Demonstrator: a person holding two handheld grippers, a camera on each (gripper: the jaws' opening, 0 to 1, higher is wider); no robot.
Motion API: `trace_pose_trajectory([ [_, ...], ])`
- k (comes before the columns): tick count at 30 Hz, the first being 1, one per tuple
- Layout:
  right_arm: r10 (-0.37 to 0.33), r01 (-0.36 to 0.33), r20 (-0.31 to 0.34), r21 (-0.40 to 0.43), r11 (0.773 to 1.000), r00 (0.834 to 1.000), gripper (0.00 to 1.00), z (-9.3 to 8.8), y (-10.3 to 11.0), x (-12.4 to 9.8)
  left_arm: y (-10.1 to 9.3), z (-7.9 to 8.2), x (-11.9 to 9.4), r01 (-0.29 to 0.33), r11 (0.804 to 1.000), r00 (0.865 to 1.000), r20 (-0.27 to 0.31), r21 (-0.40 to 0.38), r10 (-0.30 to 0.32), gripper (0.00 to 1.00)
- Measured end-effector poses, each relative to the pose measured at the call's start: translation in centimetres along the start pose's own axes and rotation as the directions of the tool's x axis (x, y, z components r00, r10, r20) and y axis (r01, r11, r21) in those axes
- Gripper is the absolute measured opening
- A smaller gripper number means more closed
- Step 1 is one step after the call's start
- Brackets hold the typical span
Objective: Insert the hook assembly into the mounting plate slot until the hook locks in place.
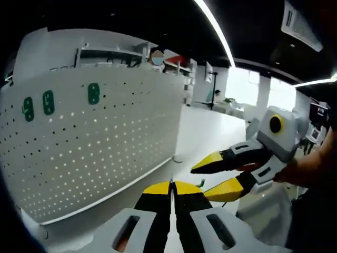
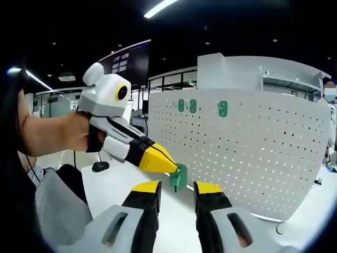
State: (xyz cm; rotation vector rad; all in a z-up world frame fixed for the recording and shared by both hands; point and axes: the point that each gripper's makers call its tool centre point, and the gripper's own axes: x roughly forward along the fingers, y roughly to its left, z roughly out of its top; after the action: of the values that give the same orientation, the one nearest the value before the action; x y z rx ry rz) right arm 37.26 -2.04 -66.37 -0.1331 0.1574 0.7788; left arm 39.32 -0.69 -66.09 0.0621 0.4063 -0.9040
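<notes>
A white perforated mounting plate stands upright on the table, with three green hooks fixed near its top. My left gripper is shut on a loose green hook at its tip. In the left gripper view only a sliver of that hook peeks out beside the jaws. My right gripper is open, its jaws on either side of the held hook without touching it. The hook hangs in front of the plate's lower part, apart from it.
The white table runs under and past the plate. A small black object lies on it to the left. A hand holds the left gripper. A round foot sits at the plate's base.
</notes>
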Motion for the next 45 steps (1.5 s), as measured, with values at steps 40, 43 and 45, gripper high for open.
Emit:
trace_pose_trajectory([
  [40,-0.026,0.026,-0.005,-0.114,0.993,1.0,0.03,-0.1,0.0,-0.3,-2.2,0.3,-0.1,0.076,0.988,0.997,0.007,-0.138,-0.076,0.01],
  [43,-0.027,0.026,-0.005,-0.113,0.993,1.0,0.03,-0.1,-0.1,-0.2,-2.2,0.3,0.0,0.078,0.986,0.997,0.004,-0.145,-0.079,0.01],
  [45,-0.027,0.026,-0.006,-0.114,0.993,1.0,0.03,-0.1,-0.1,-0.1,-2.2,0.2,0.0,0.082,0.985,0.997,0.004,-0.152,-0.082,0.01],
])
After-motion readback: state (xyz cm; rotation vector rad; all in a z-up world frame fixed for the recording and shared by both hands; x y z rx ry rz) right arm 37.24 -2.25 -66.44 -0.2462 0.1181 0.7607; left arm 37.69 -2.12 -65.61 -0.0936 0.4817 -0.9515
